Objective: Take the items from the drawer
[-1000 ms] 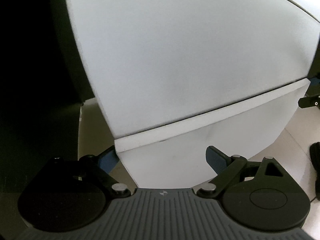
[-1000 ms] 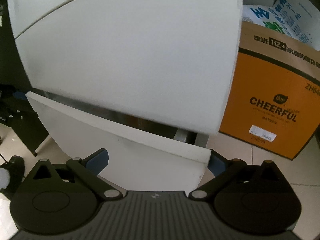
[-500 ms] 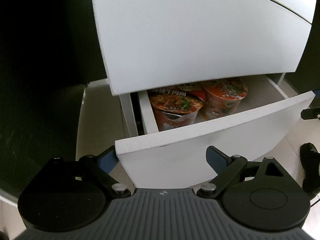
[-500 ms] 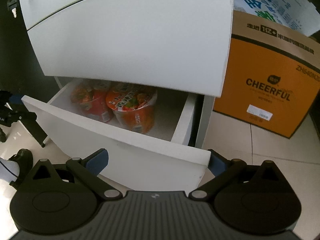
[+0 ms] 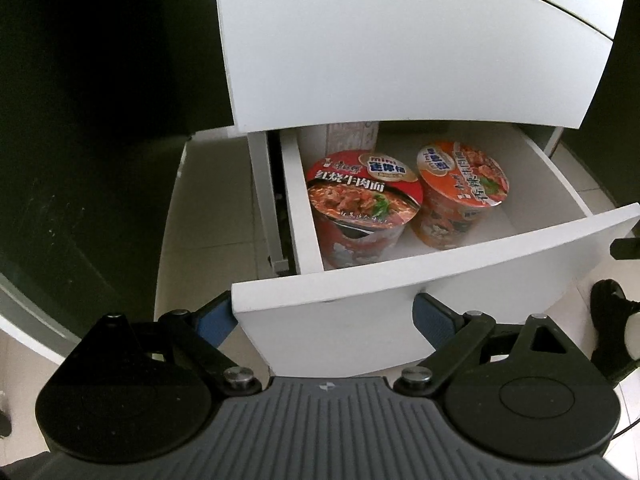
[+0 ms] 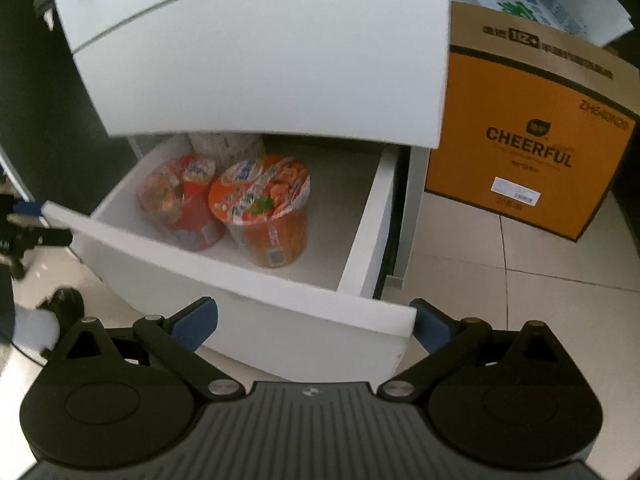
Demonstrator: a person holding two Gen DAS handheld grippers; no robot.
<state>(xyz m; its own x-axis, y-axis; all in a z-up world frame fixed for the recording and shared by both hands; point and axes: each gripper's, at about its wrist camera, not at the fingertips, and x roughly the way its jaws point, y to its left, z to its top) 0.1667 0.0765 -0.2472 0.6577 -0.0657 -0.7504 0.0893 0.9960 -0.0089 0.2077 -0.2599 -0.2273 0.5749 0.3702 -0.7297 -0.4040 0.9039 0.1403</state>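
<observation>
The white bottom drawer [image 5: 360,284] [image 6: 248,280] stands pulled out. Inside are a red noodle cup [image 5: 360,200] [image 6: 180,200], an orange noodle cup [image 5: 460,188] [image 6: 268,204] and a pale carton [image 5: 352,136] [image 6: 228,144] behind them, partly hidden by the drawer above. My left gripper [image 5: 324,320] straddles the left end of the drawer front, jaws wide. My right gripper [image 6: 312,320] straddles its right end, jaws wide. Neither holds an item.
An orange CHEERFUL cardboard box [image 6: 528,148] stands on the tiled floor right of the cabinet. The upper drawer front [image 5: 400,40] overhangs the open drawer. A dark cabinet [image 5: 80,120] is on the left. A black tripod leg [image 6: 24,236] stands at the left.
The bottom drawer has slid out from nearly closed to wide open, with both grippers moving back at its front; the noodle cups and carton came into view.
</observation>
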